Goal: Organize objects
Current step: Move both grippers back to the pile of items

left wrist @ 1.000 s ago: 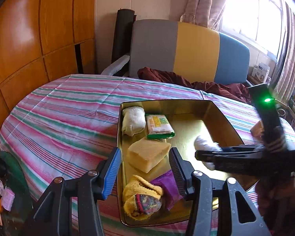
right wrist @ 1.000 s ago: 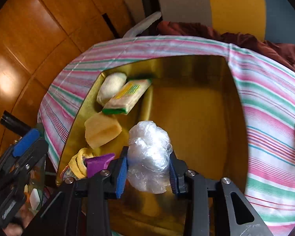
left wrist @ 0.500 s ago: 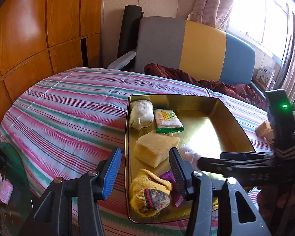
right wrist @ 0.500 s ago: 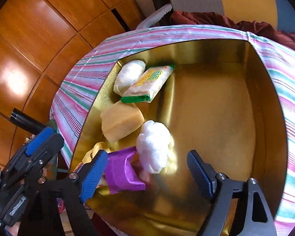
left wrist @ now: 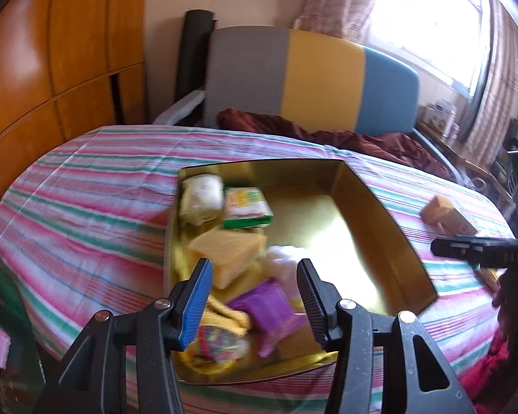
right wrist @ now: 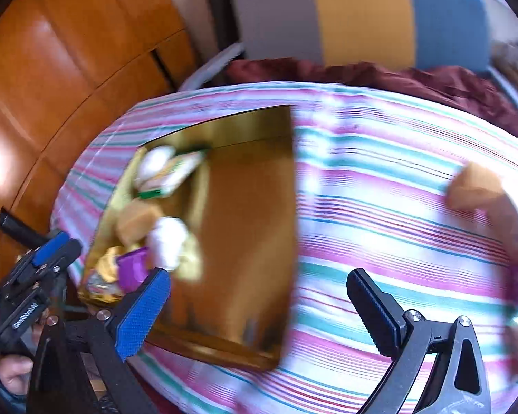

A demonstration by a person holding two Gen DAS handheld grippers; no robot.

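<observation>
Your gold tray point(left wrist: 380, 214) sits on the striped table point(left wrist: 86, 189), its left side packed in a row: white roll point(left wrist: 203, 195), green packet point(left wrist: 247, 203), yellow sponge point(left wrist: 229, 253), white plastic wad point(left wrist: 285, 258), purple bag point(left wrist: 271, 305) and yellow pouch point(left wrist: 217, 338). Grouping them there leaves the right half of the tray bare for whatever comes next. Your right claw point(right wrist: 259, 307), jaws just opened to their widest with nothing between them, hangs over the tray's right wall and the cloth; the wad it faced lies inside the tray. Right of the tray, well apart, a tan box point(left wrist: 449, 217) waits on the table, likely the next pick. Your left claw point(left wrist: 255, 300) hovers over the tray's near end, half open, gripping nothing.
</observation>
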